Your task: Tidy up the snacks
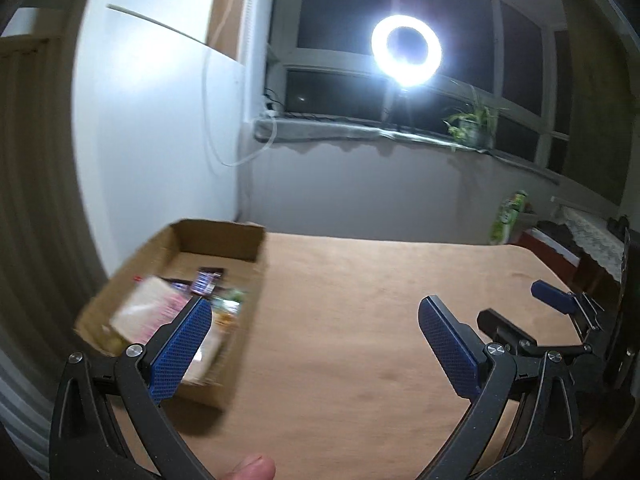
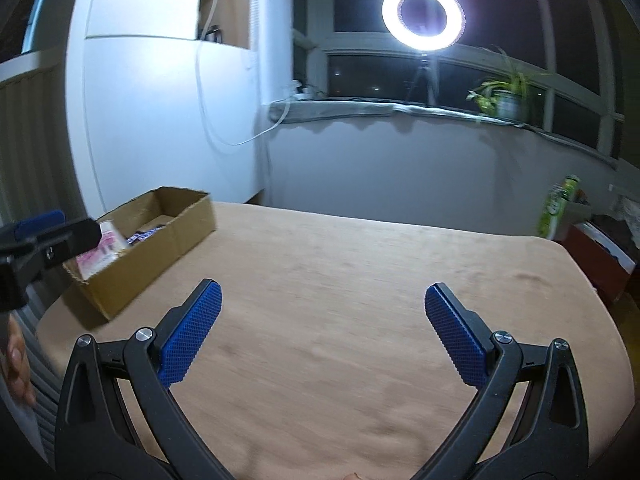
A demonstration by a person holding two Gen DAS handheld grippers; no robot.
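1. Tan cloth covers the table (image 2: 360,280); its surface shows no loose snacks in either view.
2. Cardboard box (image 1: 176,300) sits at the table's far-left corner, open side up. Its long axis runs from the near edge away toward the white wall, slightly angled to the table edge in the right wrist view.
3. Left gripper (image 1: 316,328) hovers just beside the box with jaws spread wide and nothing between them.
4. Right gripper (image 2: 324,320) hangs over the bare middle of the table, well apart from the box, jaws likewise released and empty.
5. Snack packets (image 1: 172,308) lie inside the box: a pale pink-and-white pack (image 2: 102,250) nearest, a dark purple wrapper (image 1: 206,282) further back. Motion blur prevents a count.
6. Judgement: collection appears complete or nearly so; nothing visibly remains to be packed.
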